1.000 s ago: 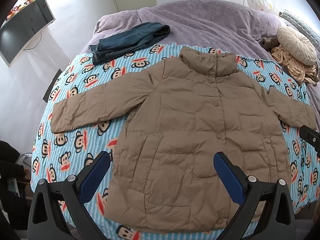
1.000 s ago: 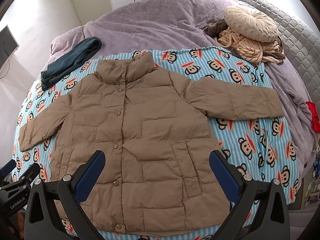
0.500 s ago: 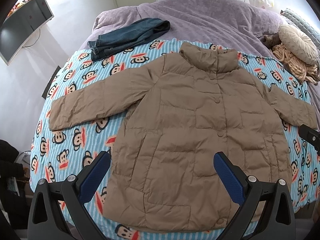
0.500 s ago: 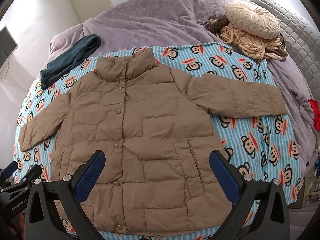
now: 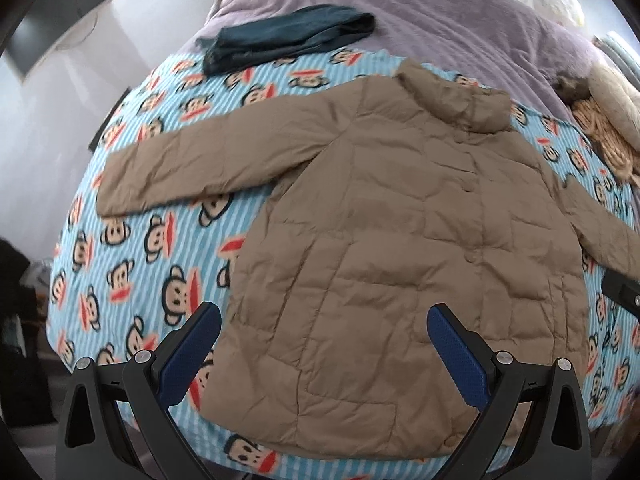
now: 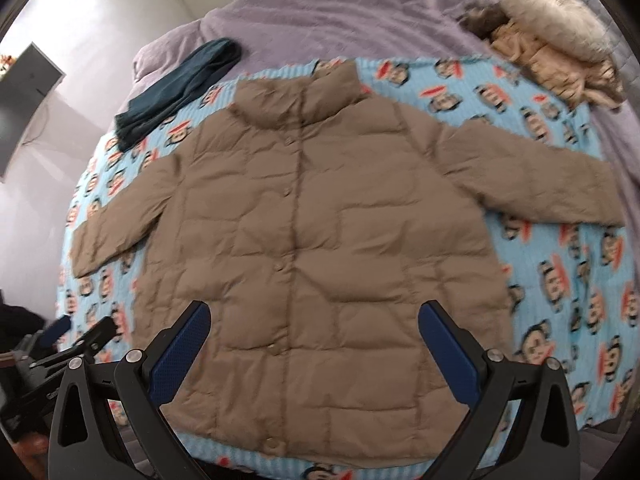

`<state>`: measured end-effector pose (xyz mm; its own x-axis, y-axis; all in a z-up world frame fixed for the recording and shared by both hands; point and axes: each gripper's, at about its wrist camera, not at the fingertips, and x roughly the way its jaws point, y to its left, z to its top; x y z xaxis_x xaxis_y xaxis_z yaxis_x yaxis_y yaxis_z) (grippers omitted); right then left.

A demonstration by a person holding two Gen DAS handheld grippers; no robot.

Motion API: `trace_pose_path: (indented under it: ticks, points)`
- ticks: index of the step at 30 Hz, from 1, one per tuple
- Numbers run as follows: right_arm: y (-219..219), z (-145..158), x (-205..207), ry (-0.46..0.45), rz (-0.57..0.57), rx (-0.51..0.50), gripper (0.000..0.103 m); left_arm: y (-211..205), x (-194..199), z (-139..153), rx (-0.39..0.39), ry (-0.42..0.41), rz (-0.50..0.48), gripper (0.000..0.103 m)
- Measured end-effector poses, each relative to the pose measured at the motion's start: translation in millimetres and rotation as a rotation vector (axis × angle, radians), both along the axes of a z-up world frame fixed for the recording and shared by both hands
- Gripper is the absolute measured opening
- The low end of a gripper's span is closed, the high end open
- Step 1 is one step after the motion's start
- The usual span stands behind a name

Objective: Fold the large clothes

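Observation:
A tan quilted puffer jacket lies flat and buttoned, front up, on a blue monkey-print blanket, both sleeves spread out sideways. My left gripper hovers open above the jacket's lower left hem, nothing between its blue pads. Over the lower middle of the jacket my right gripper hangs open and empty too. The left gripper's tip shows at the lower left of the right wrist view, and the right gripper's tip at the right edge of the left wrist view.
Folded dark blue jeans lie at the blanket's far left corner on a purple bedspread. A beige cushion and knitted throw sit at the far right. A monitor stands off the bed's left side.
Both grippers have moved closer to the jacket and shifted left, so the jacket looks larger and blurred. The jacket itself lies as before, and both grippers stay open.

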<state>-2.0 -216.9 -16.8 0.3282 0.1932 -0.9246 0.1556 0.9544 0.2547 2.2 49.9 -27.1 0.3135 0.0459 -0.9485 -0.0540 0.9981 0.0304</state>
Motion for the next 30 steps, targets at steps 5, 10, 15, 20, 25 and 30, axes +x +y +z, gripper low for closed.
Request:
trace_pose_path:
  ticks: [5, 10, 15, 20, 25, 30]
  points:
    - [26, -21, 15, 0.025, 0.065, 0.036, 0.103, 48, 13, -22, -0.050, 0.024, 0.104, 0.103]
    - [65, -42, 35, 0.068, 0.118, 0.021, 0.103, 105, 35, -46, -0.120, 0.015, 0.190, 0.103]
    - [115, -69, 61, 0.121, 0.173, -0.005, 0.103, 172, 65, -77, -0.268, -0.032, 0.286, 0.103]
    - [165, -93, 91, 0.125, 0.201, 0.028, 0.102, 230, 95, -108, -0.416, -0.084, 0.372, 0.103]
    - [205, -111, 122, 0.121, 0.233, 0.071, 0.034, 264, 120, -141, -0.516, -0.104, 0.421, 0.103]
    - [235, -117, 152, 0.066, 0.254, 0.078, 0.026, 294, 138, -171, -0.576, -0.123, 0.504, 0.103]
